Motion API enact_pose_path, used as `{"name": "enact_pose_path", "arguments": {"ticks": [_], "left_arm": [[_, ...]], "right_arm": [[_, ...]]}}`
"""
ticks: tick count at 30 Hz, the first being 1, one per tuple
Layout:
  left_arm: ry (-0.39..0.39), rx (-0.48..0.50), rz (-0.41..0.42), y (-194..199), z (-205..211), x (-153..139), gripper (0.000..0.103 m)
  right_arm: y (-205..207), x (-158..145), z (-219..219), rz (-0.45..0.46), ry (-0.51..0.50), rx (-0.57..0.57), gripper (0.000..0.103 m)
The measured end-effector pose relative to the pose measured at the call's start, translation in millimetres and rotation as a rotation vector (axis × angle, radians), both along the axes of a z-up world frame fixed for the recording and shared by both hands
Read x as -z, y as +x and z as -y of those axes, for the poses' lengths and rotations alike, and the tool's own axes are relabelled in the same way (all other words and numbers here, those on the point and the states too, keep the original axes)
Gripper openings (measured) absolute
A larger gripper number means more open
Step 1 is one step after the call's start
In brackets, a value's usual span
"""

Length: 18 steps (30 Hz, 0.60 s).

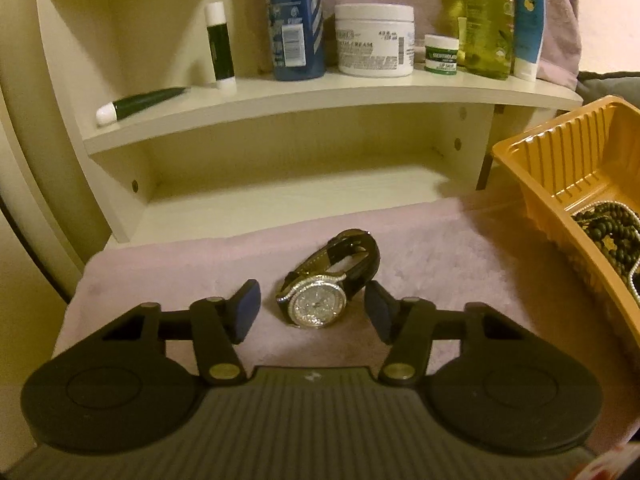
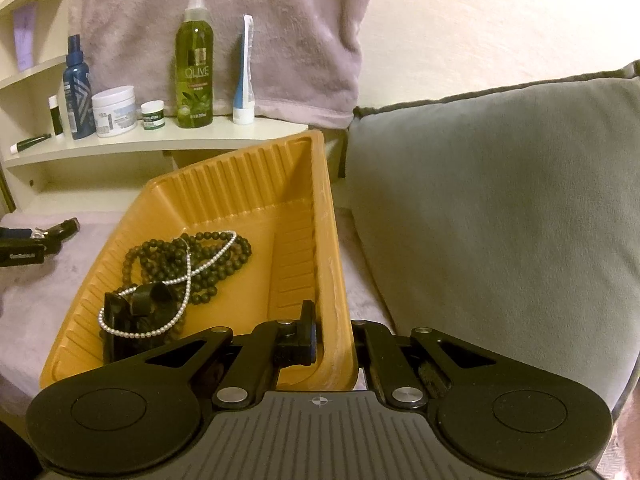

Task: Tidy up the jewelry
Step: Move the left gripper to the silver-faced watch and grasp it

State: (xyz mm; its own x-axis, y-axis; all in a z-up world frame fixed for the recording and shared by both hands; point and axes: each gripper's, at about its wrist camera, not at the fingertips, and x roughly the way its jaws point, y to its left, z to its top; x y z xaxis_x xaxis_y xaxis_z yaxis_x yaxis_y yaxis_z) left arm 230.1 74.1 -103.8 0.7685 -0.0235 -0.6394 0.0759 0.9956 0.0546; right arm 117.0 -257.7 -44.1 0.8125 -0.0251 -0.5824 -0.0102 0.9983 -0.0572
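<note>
Two hand-held grippers in play. One watch (image 1: 324,280), rhinestone bezel and black strap, lies on the pink fleece cover (image 1: 440,264) in front of the shelf unit. The left gripper (image 1: 314,312) is lowered over it with jaws apart; the watch face sits between the two blue pads (image 1: 248,312), a visible gap on each side, so nothing is gripped.

The right gripper (image 2: 336,336) is closed on the near right wall of one orange plastic tray (image 2: 332,248): one finger inside the wall, one outside. The tray sits on the fleece to the right of the watch, apart from it, beside one grey cushion (image 2: 500,220).

Tray contents, counted:
- one string of dark beads (image 2: 216,256), coiled in several loops
- one strand of small white pearls (image 2: 192,276), draped across the dark beads
- one black item (image 2: 132,320) at the near left corner; cannot identify it

Lower shelf (image 1: 320,92), counted from both views, seven items:
- one dark tube lying flat (image 1: 140,102)
- one upright dark stick with white cap (image 1: 219,48)
- one blue bottle (image 1: 296,20)
- one large white cream jar (image 1: 375,40)
- one small green-and-white jar (image 1: 441,54)
- one green olive spray bottle (image 2: 195,64)
- one white-and-blue tube standing on its cap (image 2: 245,72)
</note>
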Motion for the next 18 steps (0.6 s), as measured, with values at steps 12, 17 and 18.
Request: {"name": "enact_pose_path", "arguments": {"ticks": [12, 17, 18], "left_arm": [[-0.035, 0.006, -0.013, -5.4, -0.6, -6.6, 0.034], [-0.062, -0.010, -0.020, -12.5, -2.7, -11.9, 0.033], [-0.068, -0.014, -0.023, -13.9, -2.9, -13.0, 0.033]], "right_arm": [[1.0, 1.0, -0.1, 0.002, 0.001, 0.000, 0.005], [0.1, 0.3, -0.9, 0.006, 0.000, -0.003, 0.005], [-0.3, 0.1, -1.0, 0.007, 0.001, -0.003, 0.005]]}}
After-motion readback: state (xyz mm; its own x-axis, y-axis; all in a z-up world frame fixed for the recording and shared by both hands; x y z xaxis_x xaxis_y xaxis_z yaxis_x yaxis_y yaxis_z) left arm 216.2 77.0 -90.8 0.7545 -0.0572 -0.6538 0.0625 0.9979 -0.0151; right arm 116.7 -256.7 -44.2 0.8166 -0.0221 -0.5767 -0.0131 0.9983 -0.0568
